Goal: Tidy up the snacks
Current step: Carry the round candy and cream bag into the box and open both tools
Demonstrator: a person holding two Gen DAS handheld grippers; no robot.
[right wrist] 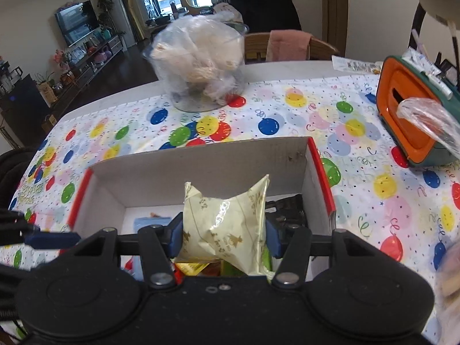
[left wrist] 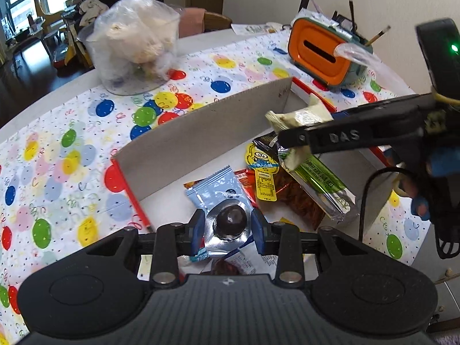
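In our left wrist view, the left gripper (left wrist: pixel 229 227) pinches a silver foil snack with a dark round centre (left wrist: pixel 228 225) between its blue pads, above the red-edged cardboard box (left wrist: pixel 201 132). Below it lie a light blue packet (left wrist: pixel 215 187), a yellow Minion tag (left wrist: pixel 263 172) and a green wrapper (left wrist: pixel 319 181). At right, the right gripper (left wrist: pixel 280 136) clamps a cream packet (left wrist: pixel 296 118) over the box. Beyond it on the balloon tablecloth (left wrist: pixel 57 143) stand a clear plastic tub (left wrist: pixel 135 49) and an orange container (left wrist: pixel 322 54).

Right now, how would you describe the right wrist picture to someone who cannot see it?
The right gripper is shut on a cream foil snack packet, held above an open red-edged cardboard box. The box stands on a balloon-print tablecloth, with a clear plastic tub behind it.
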